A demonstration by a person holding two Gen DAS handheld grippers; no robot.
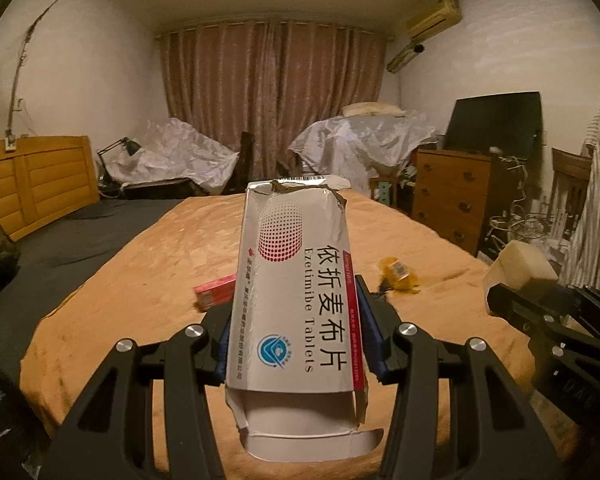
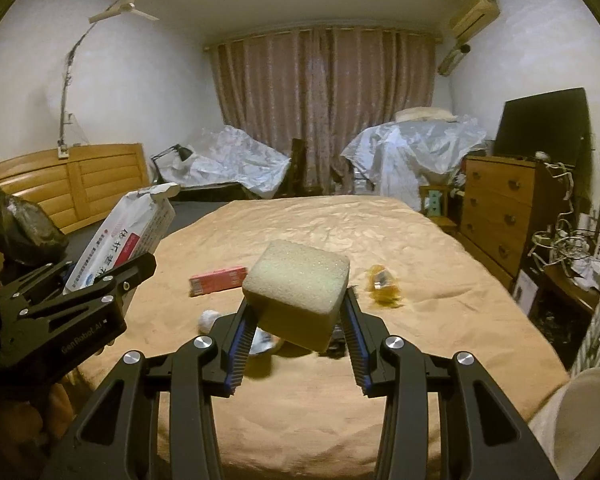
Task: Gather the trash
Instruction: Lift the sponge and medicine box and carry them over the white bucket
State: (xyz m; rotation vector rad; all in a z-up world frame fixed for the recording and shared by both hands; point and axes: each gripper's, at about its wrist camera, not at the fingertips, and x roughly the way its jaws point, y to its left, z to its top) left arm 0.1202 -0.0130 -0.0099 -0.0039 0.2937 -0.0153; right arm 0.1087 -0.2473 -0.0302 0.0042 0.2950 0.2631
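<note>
White box: the left gripper (image 1: 296, 332) holds a torn white Ezetimibe tablet box (image 1: 296, 292) above the bed (image 1: 148, 264). Its two jaws are squeezed on the sides of the box. The box is ripped open at the top and its bottom flap hangs out.
Sponge: the right gripper (image 2: 296, 330) holds a yellow sponge block (image 2: 298, 296) above the bed. Its jaws press on both sides of the sponge.
Red box: a small red box (image 2: 218, 280) lies flat on the bed's tan blanket, near the middle of the bed.
Yellow wrapper: a crumpled yellow wrapper (image 2: 384, 286) lies on the bed, on the dresser side of the red box.
White scraps: some crumpled white bits (image 2: 210, 320) lie on the bed under the sponge, partly hidden by the right gripper.
Dresser: a wooden chest of drawers (image 2: 500, 216) stands beside the bed.
Curtain: a pinkish curtain (image 2: 324, 108) hangs on the wall past the far end of the bed.
</note>
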